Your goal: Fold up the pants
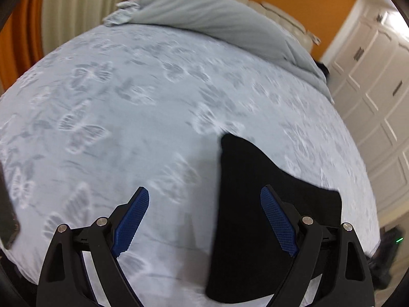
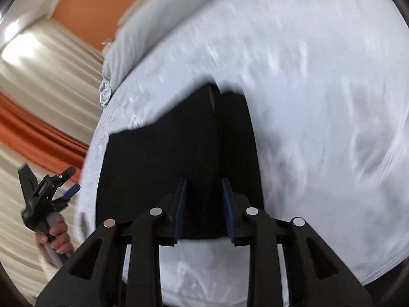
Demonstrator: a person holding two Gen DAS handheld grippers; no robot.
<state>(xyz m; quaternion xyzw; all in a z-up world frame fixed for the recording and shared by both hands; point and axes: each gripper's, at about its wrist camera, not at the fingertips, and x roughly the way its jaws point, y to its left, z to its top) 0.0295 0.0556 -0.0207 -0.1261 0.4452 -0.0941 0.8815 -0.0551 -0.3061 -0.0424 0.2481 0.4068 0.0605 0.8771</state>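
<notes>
Black pants [image 1: 250,168] lie folded on the bed's pale butterfly-print sheet [image 1: 122,107], near the front edge. My left gripper [image 1: 204,192] hovers open above the sheet, its right finger over the pants' left part and nothing between its pads. In the right wrist view the pants [image 2: 166,153] stretch away from my right gripper [image 2: 204,183]. Its jaws stand a narrow gap apart over the near edge of the cloth, with black fabric between the blue pads [image 2: 182,199] and no clear pinch. The left gripper [image 2: 48,189] shows at the far left, held by a hand [image 2: 55,235].
A grey duvet [image 1: 217,18] is bunched along the headboard end of the bed. White wardrobe doors [image 1: 370,89] stand to the right, with cream and orange curtains [image 2: 38,89] beyond the bed's left side. Both views are motion-blurred.
</notes>
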